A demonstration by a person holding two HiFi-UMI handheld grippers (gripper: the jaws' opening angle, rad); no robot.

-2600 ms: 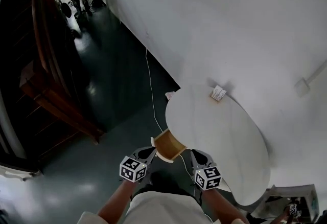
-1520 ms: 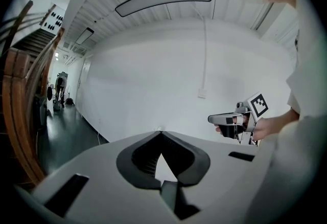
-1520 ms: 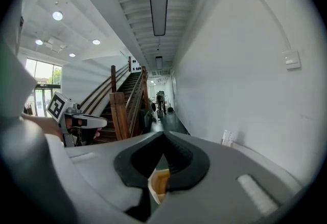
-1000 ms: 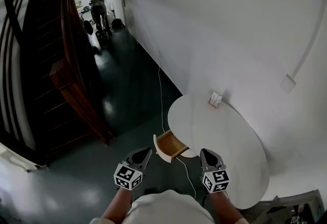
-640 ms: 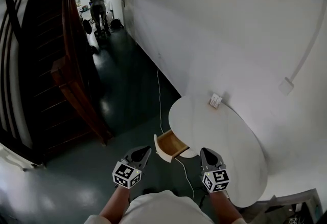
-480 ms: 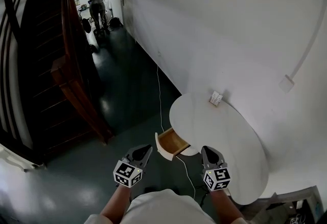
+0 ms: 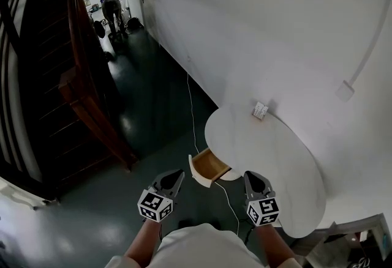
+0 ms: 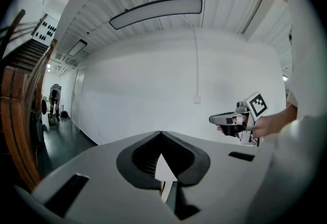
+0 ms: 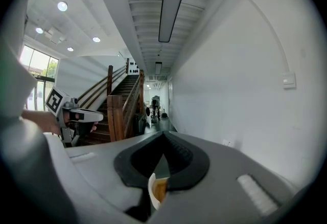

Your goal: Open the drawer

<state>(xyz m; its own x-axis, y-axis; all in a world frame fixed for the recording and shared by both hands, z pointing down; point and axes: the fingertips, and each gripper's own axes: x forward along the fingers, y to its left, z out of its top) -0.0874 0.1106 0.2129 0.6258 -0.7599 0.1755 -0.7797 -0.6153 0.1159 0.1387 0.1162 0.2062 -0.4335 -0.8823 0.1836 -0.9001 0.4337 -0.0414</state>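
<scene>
The small wooden drawer (image 7: pixel 208 166) with a white front stands pulled out from under the left end of the white oval table (image 7: pixel 275 163). My left gripper (image 7: pixel 176 175) hangs to the drawer's lower left, apart from it, jaws shut and empty. On the other side, over the table's near edge, my right gripper (image 7: pixel 252 175) is shut on nothing as well. In the left gripper view the jaws (image 8: pixel 161 134) meet at the tip, and the right gripper (image 8: pixel 232 119) shows at the right. In the right gripper view the drawer (image 9: pixel 156 190) shows below the shut jaws (image 9: pixel 164 134).
A dark wooden staircase (image 7: pixel 79 95) runs along the left. A white cable (image 7: pixel 193 120) trails over the dark floor beside the white wall. A small white box (image 7: pixel 261 110) lies on the table's far edge. People stand far down the corridor (image 7: pixel 110 7).
Both grippers have drawn back from the drawer's sides towards the person. The drawer stays pulled out. The head view has shifted a little.
</scene>
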